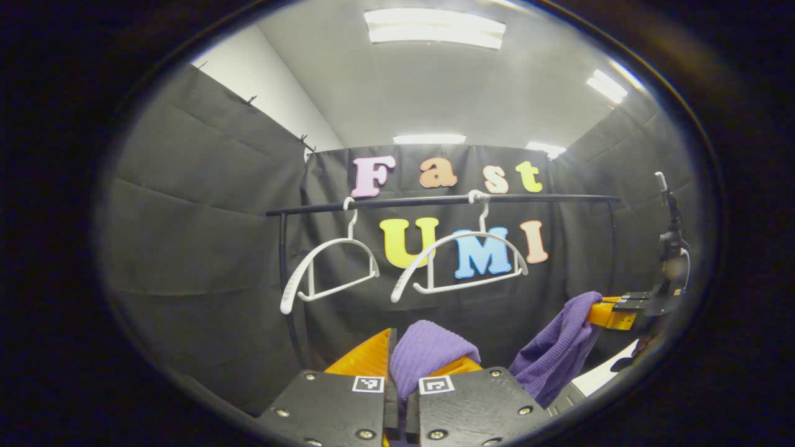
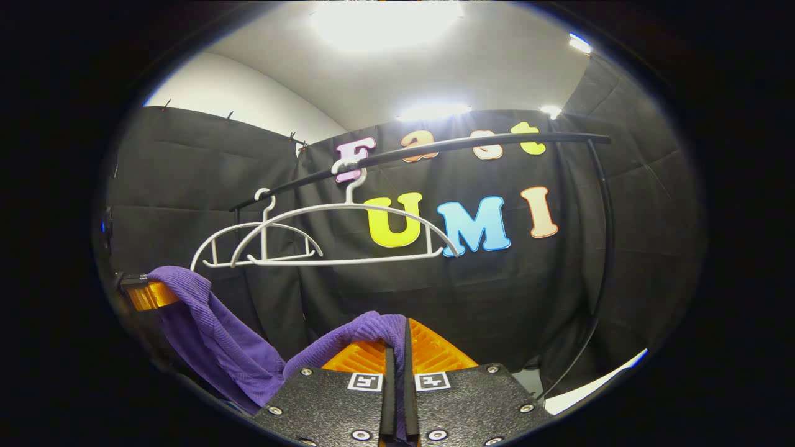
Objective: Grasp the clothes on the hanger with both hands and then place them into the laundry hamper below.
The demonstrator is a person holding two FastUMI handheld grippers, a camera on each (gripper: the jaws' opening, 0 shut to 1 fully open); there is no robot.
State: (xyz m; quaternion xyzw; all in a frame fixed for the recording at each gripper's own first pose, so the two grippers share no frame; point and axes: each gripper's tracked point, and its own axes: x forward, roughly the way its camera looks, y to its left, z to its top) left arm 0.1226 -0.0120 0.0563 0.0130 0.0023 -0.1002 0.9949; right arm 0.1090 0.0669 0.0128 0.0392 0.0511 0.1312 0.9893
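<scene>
Both claws grip the purple garment [image 1: 428, 354] — left claw [image 1: 400, 366], right claw [image 2: 397, 347] — below two bare hangers [image 1: 459, 261].

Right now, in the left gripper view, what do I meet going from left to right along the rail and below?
First white hanger → second white hanger → purple garment → the other tongs that hold its far end.

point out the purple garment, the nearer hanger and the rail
purple garment [image 1: 428, 354], left gripper view, fold between the fingers
nearer hanger [image 2: 348, 214], right gripper view, top of its arch
rail [image 1: 546, 197], left gripper view, right stretch
</scene>
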